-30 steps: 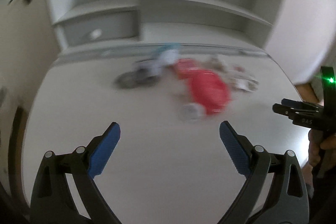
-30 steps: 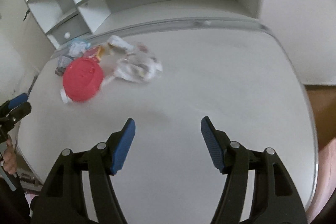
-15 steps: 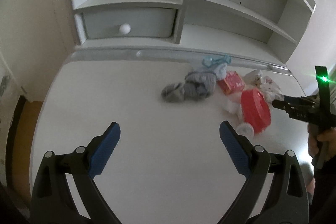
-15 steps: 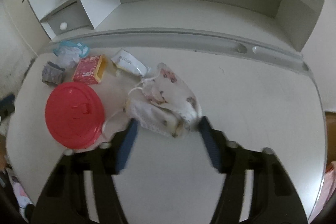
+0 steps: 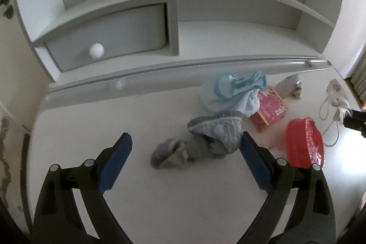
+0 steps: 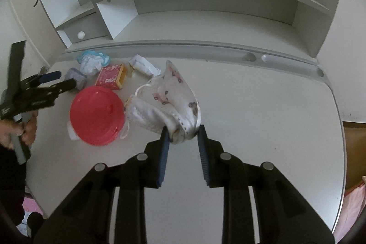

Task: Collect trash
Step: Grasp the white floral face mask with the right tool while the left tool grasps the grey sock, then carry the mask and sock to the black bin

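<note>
Trash lies on a white desk (image 6: 263, 106). My right gripper (image 6: 183, 136) is shut on the near edge of a patterned white face mask (image 6: 173, 93). Left of the mask lie a red round lid (image 6: 97, 114), a red and yellow box (image 6: 111, 77), a white tube (image 6: 143, 65) and a blue-edged white mask (image 6: 91, 61). My left gripper (image 5: 185, 148) is open, its jaws on either side of a crumpled grey sock (image 5: 205, 141). In the left wrist view the red lid (image 5: 305, 143), the box (image 5: 268, 109) and the blue-edged mask (image 5: 231, 93) lie beyond the sock.
A white hutch with shelves (image 5: 240, 4) and a small drawer with a round knob (image 5: 97, 50) stands along the back of the desk. A raised grey rail (image 6: 205, 47) runs in front of it. The desk's right edge (image 6: 340, 129) drops to a wooden floor.
My right gripper moved forward to the patterned mask and closed on its near edge. My left gripper moved forward and right, so the grey sock now lies between its open jaws.
</note>
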### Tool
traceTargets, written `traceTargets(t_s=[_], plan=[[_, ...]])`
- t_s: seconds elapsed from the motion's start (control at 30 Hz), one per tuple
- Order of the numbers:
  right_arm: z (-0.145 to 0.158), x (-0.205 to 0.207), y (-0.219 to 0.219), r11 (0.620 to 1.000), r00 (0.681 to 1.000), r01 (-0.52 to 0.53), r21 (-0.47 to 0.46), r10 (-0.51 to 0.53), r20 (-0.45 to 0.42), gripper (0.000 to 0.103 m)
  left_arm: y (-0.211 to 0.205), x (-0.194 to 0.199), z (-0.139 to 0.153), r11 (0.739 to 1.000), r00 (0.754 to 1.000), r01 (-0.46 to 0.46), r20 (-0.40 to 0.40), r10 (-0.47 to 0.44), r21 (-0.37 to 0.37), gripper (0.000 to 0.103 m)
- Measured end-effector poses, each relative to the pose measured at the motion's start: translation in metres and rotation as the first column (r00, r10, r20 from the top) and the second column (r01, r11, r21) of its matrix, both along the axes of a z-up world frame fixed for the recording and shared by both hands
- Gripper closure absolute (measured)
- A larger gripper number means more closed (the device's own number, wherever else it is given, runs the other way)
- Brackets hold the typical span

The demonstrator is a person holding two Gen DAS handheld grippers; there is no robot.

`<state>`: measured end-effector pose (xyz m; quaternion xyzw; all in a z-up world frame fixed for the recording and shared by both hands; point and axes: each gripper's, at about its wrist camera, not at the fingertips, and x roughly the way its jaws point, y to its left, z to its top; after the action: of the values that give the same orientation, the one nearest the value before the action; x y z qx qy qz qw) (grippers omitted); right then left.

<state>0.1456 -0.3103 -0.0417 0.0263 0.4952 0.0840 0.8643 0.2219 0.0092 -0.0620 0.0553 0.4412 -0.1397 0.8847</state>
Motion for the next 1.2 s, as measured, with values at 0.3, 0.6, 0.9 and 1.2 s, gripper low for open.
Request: traceTargets(t_s=[0.3, 0.6, 0.9, 1.2], plan=[[0.009, -0.032, -0.025, 0.997, 0.997, 0.074, 0.012, -0.074, 0.002, 0.078, -0.004, 0.000, 0.005, 1.000, 1.000, 0.003, -0.023, -0.002, 0.016, 0.075], [0.023, -0.088, -0.073, 0.974, 0.974, 0.221, 0.039, -0.222, 0.032, 0.078, -0.008, -0.038, 0.060, 1.000, 0.998, -0.007, 0.066, 0.008, -0.012, 0.094], [0.031, -0.176, -0.152, 0.902, 0.901, 0.427, 0.061, -0.430, 0.058, 0.078, -0.117, -0.099, 0.091, 0.967, 0.969, 0.233, 0.116, -0.220, -0.104, 0.094], [0.012, -0.284, -0.249, 0.736, 0.735, 0.675, 0.051, -0.677, 0.037, 0.078, -0.275, -0.178, 0.081, 0.822, 0.842, 0.538, 0.085, -0.532, -0.185, 0.094]])
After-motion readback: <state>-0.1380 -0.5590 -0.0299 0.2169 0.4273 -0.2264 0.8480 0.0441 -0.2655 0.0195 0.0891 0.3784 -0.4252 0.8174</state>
